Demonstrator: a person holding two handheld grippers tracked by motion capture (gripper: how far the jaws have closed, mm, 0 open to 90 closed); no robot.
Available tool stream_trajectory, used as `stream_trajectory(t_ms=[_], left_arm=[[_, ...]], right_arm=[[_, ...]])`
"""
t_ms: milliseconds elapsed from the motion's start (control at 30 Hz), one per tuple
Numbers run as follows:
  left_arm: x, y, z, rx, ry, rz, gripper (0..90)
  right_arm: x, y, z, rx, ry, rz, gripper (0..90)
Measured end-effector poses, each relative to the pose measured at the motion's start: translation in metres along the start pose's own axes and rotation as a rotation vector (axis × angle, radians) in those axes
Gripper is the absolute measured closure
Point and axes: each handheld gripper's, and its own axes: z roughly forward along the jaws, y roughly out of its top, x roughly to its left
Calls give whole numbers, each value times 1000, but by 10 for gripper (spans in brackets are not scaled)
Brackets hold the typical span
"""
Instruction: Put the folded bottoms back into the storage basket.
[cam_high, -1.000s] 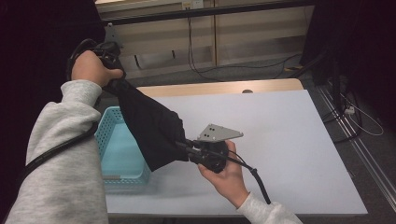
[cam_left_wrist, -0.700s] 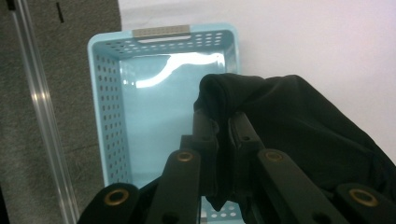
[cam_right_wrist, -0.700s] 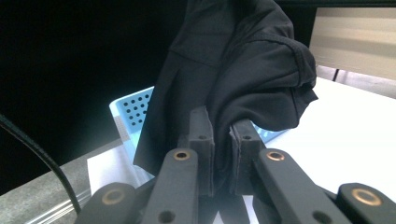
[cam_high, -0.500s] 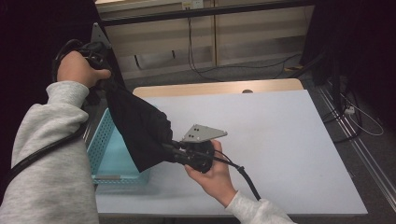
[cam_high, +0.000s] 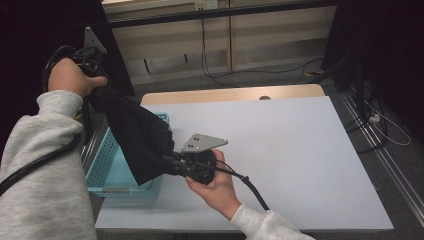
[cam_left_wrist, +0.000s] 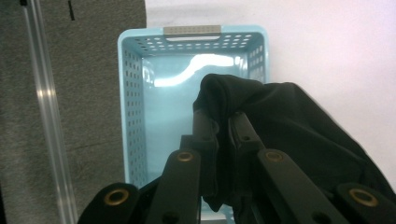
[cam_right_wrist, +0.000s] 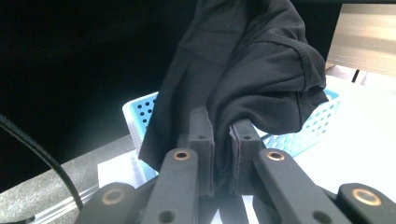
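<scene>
Black cloth (cam_high: 137, 135) stretched over blue basket (cam_high: 107, 167), left gripper (cam_left_wrist: 223, 123) & right gripper (cam_right_wrist: 223, 126) both clamped on it.

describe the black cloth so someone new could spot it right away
Start at the white table, then its left edge, where a light blue basket sits. Above it the black cloth hangs between the left gripper and right gripper, the one soft dark thing there.

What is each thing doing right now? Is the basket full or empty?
black cloth: lifted, stretched between both grippers above the basket.
blue basket: upright on the table, nothing inside.
left gripper: shut on the cloth, held high.
right gripper: shut on the cloth, lower, over the table.
</scene>
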Motion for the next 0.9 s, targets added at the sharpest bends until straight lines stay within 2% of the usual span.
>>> stream_trajectory(t_ms=[67,400,900], left_arm=[[2,0,2,-2,-9,-8,838],[12,-1,2,-12,5,-17,838],[28,-5,15,-23,-1,-23,838]], right_arm=[[1,0,2,2,2,-2,819],[4,-1,12,7,21,-2,819],[12,-6,36,30,36,-16,818]])
